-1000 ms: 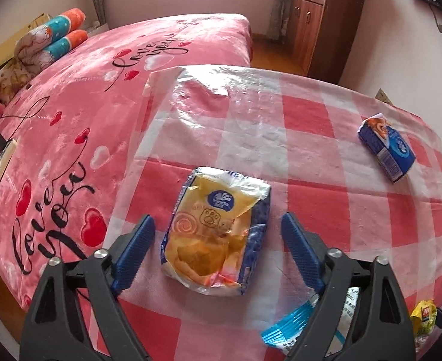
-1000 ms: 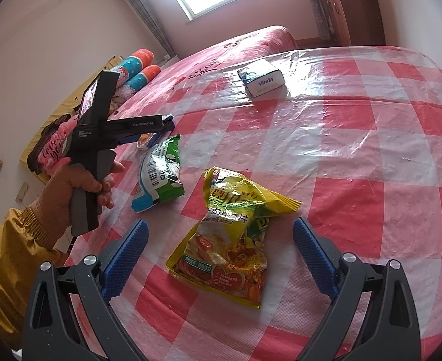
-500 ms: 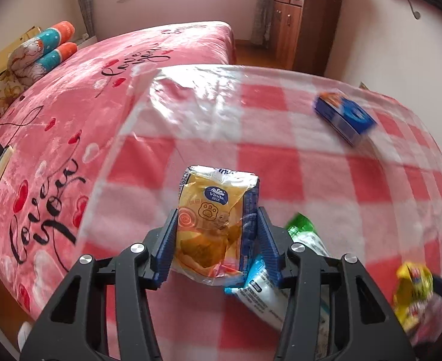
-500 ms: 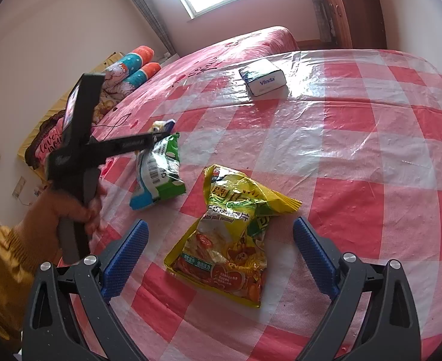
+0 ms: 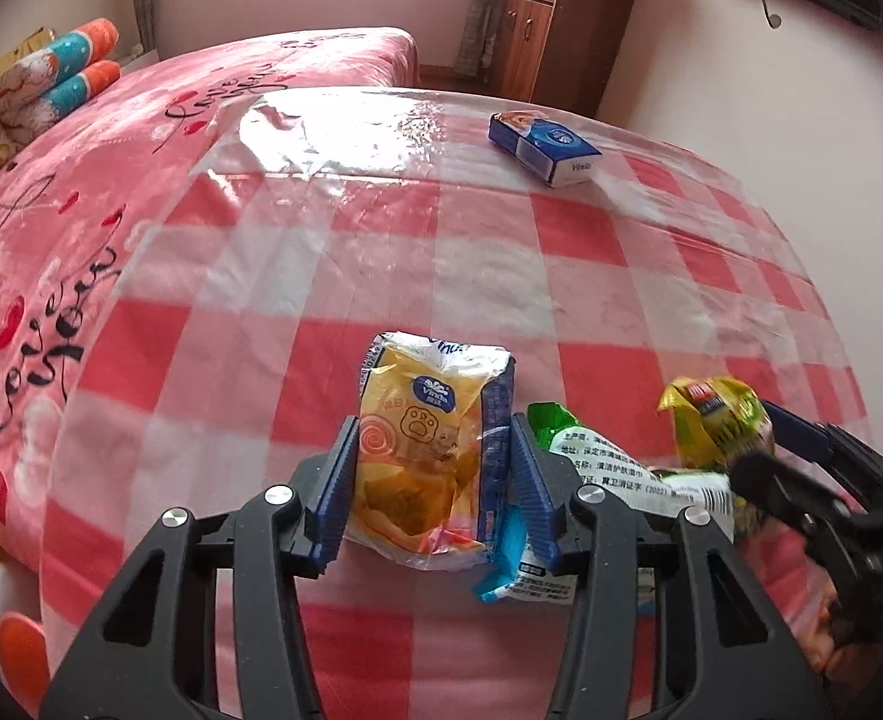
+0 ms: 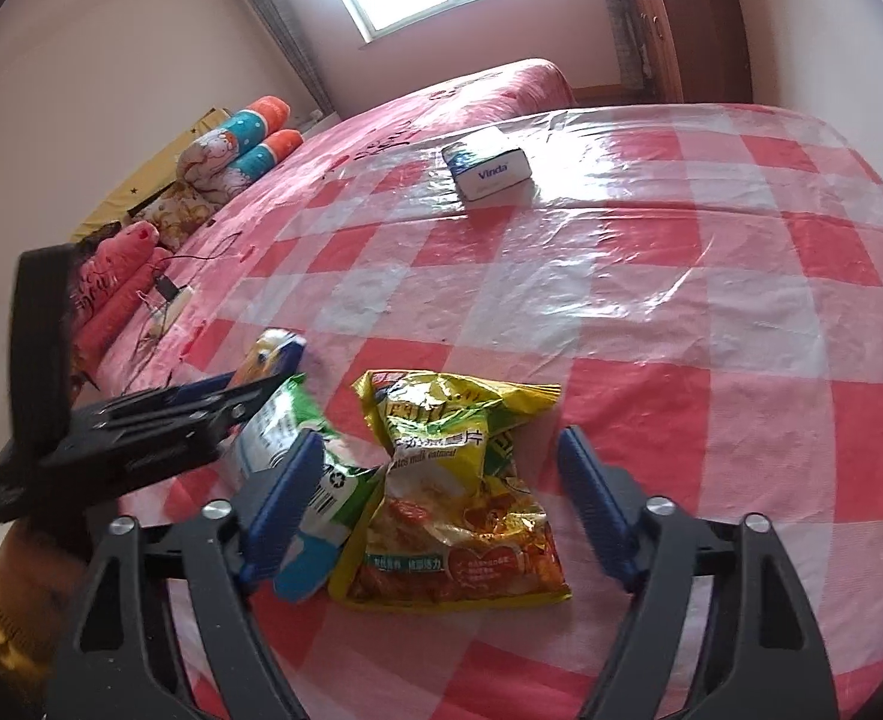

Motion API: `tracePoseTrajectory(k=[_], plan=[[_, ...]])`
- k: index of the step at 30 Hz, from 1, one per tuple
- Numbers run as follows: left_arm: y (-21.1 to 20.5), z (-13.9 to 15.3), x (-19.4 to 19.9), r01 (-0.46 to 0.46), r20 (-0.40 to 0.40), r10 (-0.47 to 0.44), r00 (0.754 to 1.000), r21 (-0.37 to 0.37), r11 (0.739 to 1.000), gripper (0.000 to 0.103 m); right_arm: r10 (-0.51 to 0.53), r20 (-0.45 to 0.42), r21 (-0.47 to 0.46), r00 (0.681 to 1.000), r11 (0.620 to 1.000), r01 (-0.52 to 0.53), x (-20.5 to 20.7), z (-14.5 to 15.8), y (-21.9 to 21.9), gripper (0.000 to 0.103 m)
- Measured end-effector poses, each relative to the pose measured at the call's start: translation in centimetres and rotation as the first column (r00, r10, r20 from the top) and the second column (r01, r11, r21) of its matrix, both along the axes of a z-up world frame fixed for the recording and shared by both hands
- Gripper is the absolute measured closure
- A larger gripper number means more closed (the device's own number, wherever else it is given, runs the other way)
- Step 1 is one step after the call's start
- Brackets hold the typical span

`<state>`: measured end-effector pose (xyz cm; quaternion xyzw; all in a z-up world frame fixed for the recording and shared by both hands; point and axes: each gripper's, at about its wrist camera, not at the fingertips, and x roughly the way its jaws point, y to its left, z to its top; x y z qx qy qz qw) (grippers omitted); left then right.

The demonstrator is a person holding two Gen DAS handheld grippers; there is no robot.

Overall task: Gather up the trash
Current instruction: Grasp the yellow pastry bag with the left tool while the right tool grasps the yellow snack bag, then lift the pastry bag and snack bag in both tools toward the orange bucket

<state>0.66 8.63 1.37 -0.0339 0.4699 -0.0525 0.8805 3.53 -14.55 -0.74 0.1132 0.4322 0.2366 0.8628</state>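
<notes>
Pink bedroom, checked plastic-covered bench: trash pickup

Left hand-held gripper is pinching the crumpled orange tissue wrapper for removal; right hand-held gripper is hanging spread around the yellow crinkled snack bag, beside the green-white wrapper.

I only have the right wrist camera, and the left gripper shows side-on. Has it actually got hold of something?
Observer: Yes. In the left wrist view the left gripper is shut on an orange tissue wrapper, with a blue finger pad pressed against each side.
Operator: What's on the wrapper's front?
Observer: A round blue Vinda badge with a paw print below it.
Operator: I only see the white side of the tissue pack at the back. What's on top?
Observer: The top of the tissue pack is dark blue with a round white logo.
</notes>
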Motion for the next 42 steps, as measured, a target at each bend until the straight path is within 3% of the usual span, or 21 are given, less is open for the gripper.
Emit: tracePoseTrajectory(k=[7,9,17,26,33,38,42], plan=[[1.3,0.0,-1.7,-0.047,0.005,0.047,0.999,-0.059,0.997,0.057,-0.003,0.010,-0.029,1.000,1.000,0.003,-0.2,-0.1,-0.1,0.037],[1.5,0.0,-2.2,-0.053,0.005,0.054,0.999,-0.075,0.996,0.058,-0.014,0.012,-0.047,1.000,0.999,0.014,-0.1,-0.1,-0.2,0.049],[2.8,0.6,-4.0,-0.067,0.016,0.070,0.997,-0.126,0.990,0.060,-0.010,0.038,-0.083,0.999,0.996,0.014,-0.6,0.1,0.0,0.057],[4.4,1.0,-6.5,-0.074,0.027,0.080,0.996,-0.183,0.980,0.060,-0.035,0.078,-0.028,0.996,0.999,0.038,-1.7,0.9,-1.0,0.059],[5.7,1.2,-8.9,-0.073,0.031,0.081,0.996,-0.206,0.976,0.060,-0.063,0.048,0.073,0.997,0.996,0.059,-2.5,1.3,-2.2,0.071],[6.4,1.0,-10.6,-0.062,0.029,0.070,0.997,-0.218,0.974,0.060,-0.080,0.061,0.060,0.995,0.995,0.076,-3.2,1.9,-2.3,0.080],[6.9,0.8,-11.7,-0.056,0.026,0.063,0.998,-0.234,0.971,0.060,-0.084,0.060,0.048,0.995,0.996,0.081,-3.8,2.1,-2.2,0.080]])
